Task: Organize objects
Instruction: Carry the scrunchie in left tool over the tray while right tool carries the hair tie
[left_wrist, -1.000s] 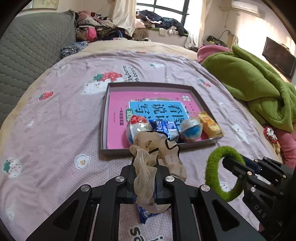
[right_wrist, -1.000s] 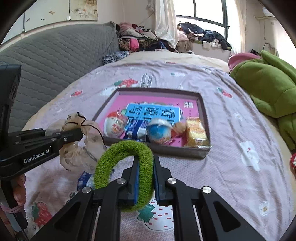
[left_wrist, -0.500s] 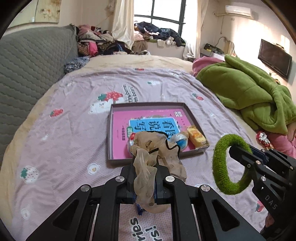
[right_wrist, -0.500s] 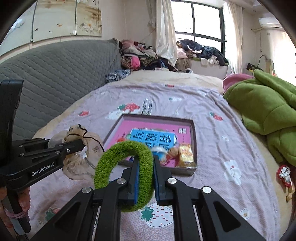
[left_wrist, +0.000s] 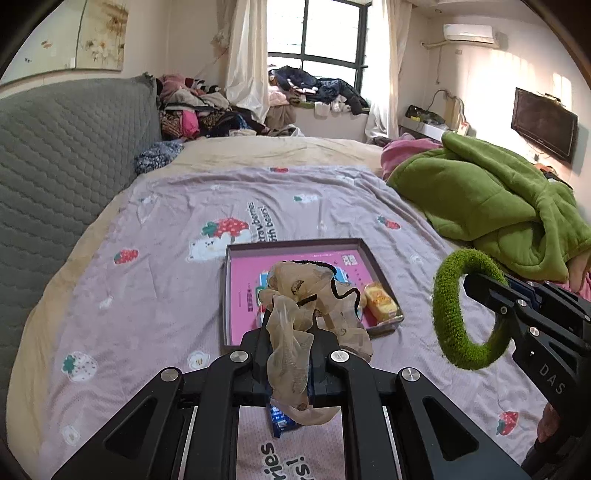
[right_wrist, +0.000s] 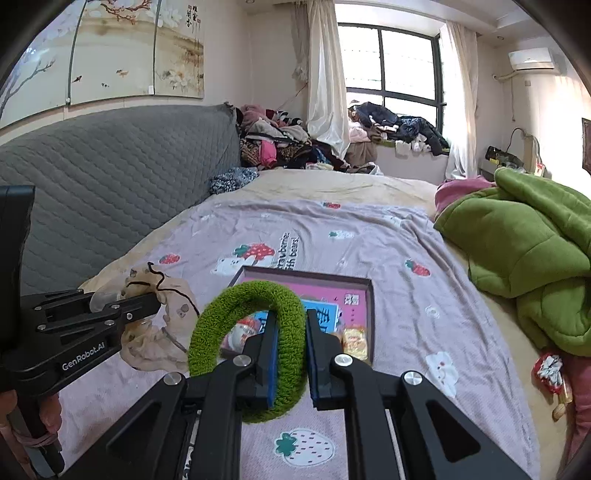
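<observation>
Left wrist view: left tongs (left_wrist: 290, 354) at bottom centre, clenched on a beige sheer scrunchie (left_wrist: 295, 325) with a black cord trim; the fabric bunches up above the fingers and hangs below them. It is held off the bed (left_wrist: 147, 258), in front of a shallow box (left_wrist: 226, 295) with a pink printed sheet inside, sitting mid-frame on the strawberry-print cover. A yellow snack pack (left_wrist: 382, 306) lies at the box's lower right corner. A small blue packet (left_wrist: 280, 422) lies on the bed under the tongs. Right tongs (left_wrist: 480, 284) at right edge, grasping a green fuzzy scrunchie (left_wrist: 448, 314), ring upright, clear of the bed. Green blanket (left_wrist: 498, 206) heaped at upper right.

Right wrist view: right tongs (right_wrist: 291, 350) at bottom centre, shut on the green fuzzy scrunchie (right_wrist: 288, 306); one side of the ring is pinched between the blue pads, the rest arches to the left. Box (right_wrist: 369, 314) sits just behind it, mostly hidden; yellow snack pack (right_wrist: 354, 341) visible right of the fingers. Left tongs (right_wrist: 147, 306) at left edge, holding the beige sheer scrunchie (right_wrist: 155, 343) above the bed (right_wrist: 369, 240).
</observation>
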